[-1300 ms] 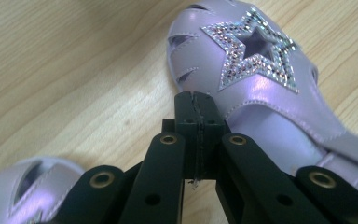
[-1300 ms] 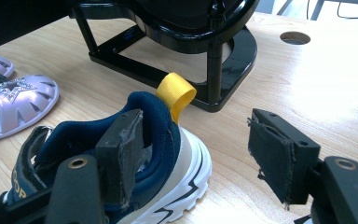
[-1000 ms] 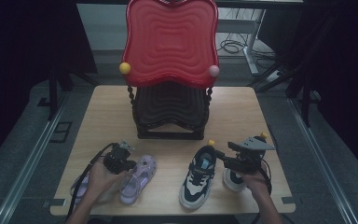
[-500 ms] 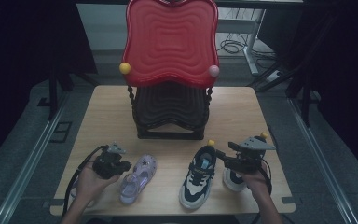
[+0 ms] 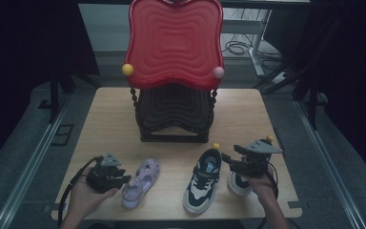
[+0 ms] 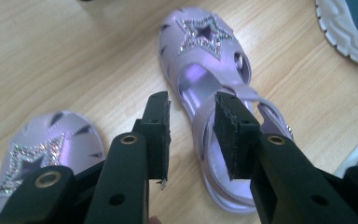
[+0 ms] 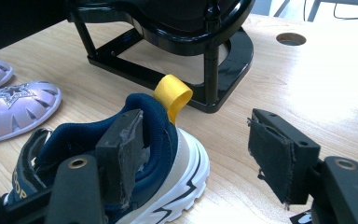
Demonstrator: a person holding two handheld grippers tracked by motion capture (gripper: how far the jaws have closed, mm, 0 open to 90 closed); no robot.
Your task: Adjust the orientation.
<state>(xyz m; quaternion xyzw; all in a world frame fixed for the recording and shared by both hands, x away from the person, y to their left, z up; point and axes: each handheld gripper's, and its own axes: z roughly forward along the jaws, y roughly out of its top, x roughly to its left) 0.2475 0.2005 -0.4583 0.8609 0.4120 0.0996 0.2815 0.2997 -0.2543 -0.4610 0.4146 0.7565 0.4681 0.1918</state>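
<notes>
A lilac star sandal [image 5: 140,182] [image 6: 214,88] lies at the table's front left, and its pair [image 6: 46,149] rests close beside it. My left gripper [image 5: 125,180] [image 6: 192,105] hovers just left of the first sandal. Its jaws have just been opening, and they stand apart above the heel strap without pressing on it. A navy and white sneaker [image 5: 202,179] [image 7: 135,154] sits at the front right, with a second sneaker [image 5: 238,183] under my right hand. My right gripper [image 5: 228,162] [image 7: 193,126] is open wide, one jaw inside the sneaker's heel collar and the other well clear of it.
A black shoe stand [image 5: 174,117] [image 7: 191,32] topped by a red wavy panel [image 5: 174,43] fills the table's middle back. A round cable hole [image 7: 291,38] is in the tabletop beyond the stand. Bare wood lies on both sides of the stand.
My left gripper has drawn back to the left and toward the front edge, off the sandal, and its jaws have opened. The sandal stays put. The right gripper has not moved.
</notes>
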